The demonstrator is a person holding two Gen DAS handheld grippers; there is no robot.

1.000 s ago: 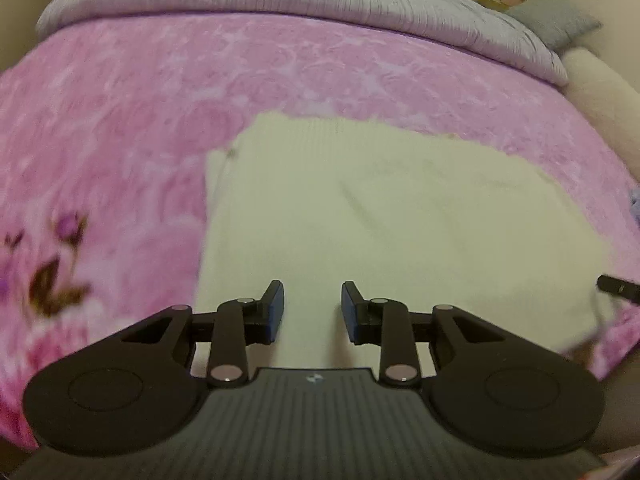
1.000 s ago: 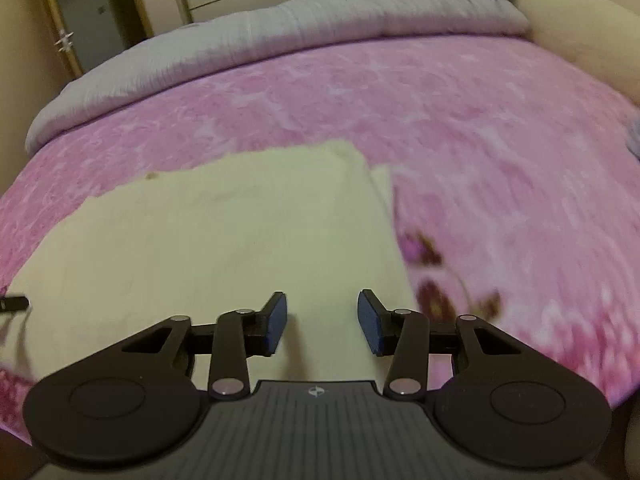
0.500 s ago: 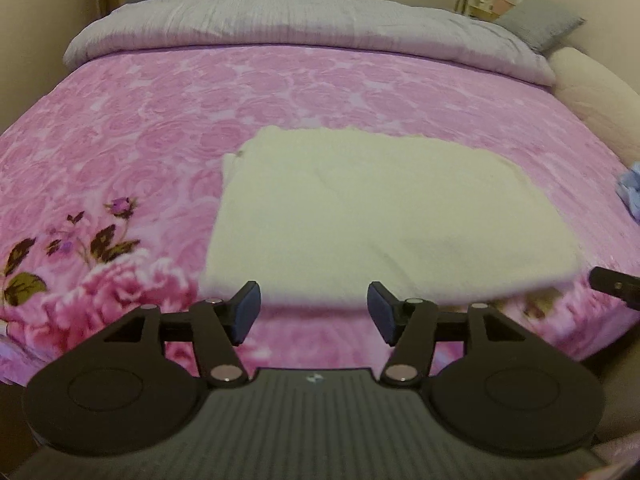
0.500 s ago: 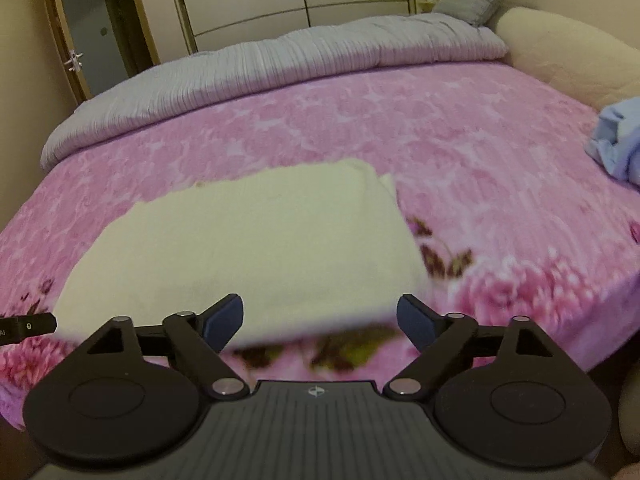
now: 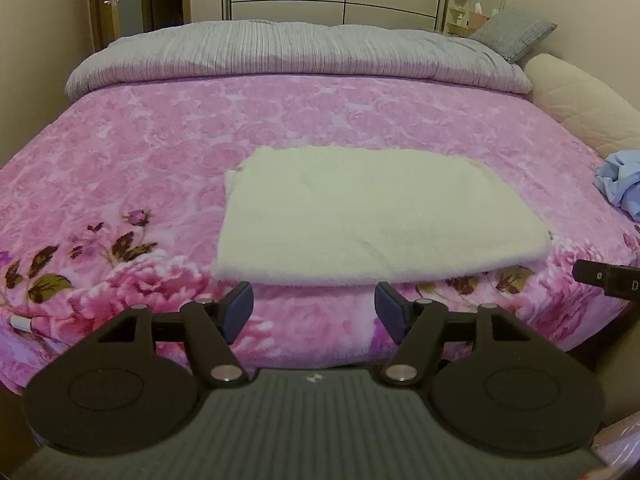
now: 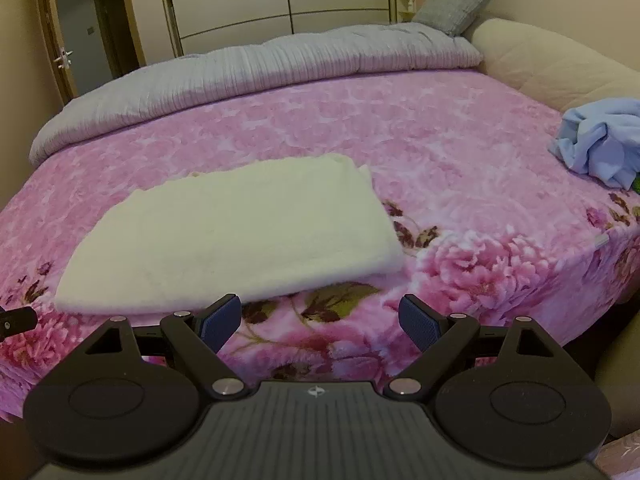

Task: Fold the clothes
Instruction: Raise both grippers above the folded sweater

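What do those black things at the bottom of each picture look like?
Each is a handheld tool: the left tool and right tool have matte black linkage arms with silver pivot pins, two round black discs, a ribbed grey body with a small logo, and dark blue textured fingertips.

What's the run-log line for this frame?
task: fold clothes | left gripper: open, empty | right gripper: open, empty | cream garment: folded flat on pink blanket | blue garment: crumpled, untouched
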